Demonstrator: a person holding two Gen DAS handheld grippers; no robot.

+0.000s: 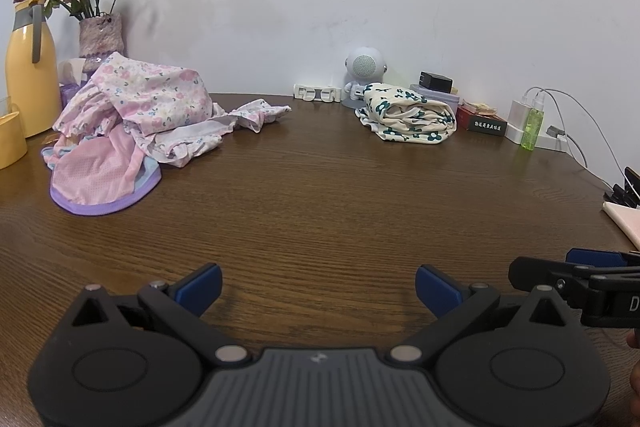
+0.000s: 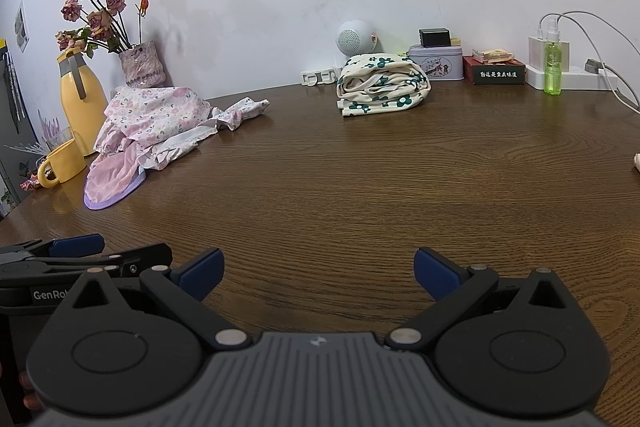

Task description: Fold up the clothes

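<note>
Left gripper: the black two-finger left gripper with blue pads (image 1: 318, 287) hovers low over the brown wood-grain table (image 1: 320, 211); its jaws stand wide apart and nothing is between them.
Right gripper: the black two-finger right gripper with blue pads (image 2: 319, 273) is also spread wide and empty, just beside the left one. In the left wrist view its side shows at 4 o'clock; from there I cannot tell its state.
Unfolded clothes: a loose pile of pink and white floral garments (image 1: 152, 107) lies at 10 o'clock on the table, well apart from both grippers. A pink mesh piece with a purple hem (image 1: 100, 179) spreads out from under the pile, toward the camera.
Folded garment: a cream cloth with dark green flower print (image 1: 408, 117), folded into a thick bundle, rests at 1 o'clock near the wall, in front of a white round-headed robot-shaped speaker (image 1: 362, 75).
Left edge: a yellow jug with a grey handle (image 1: 30, 67) stands at 9 o'clock, beside a pink fuzzy vase with dried roses (image 1: 100, 35). In the right wrist view a yellow mug (image 2: 62, 163) stands in front of the jug.
Right edge: a green spray bottle (image 2: 553, 67) stands at 2 o'clock in front of a white power strip (image 2: 576, 77) with cables; a dark red box with white letters (image 2: 494, 71) is next to it.
</note>
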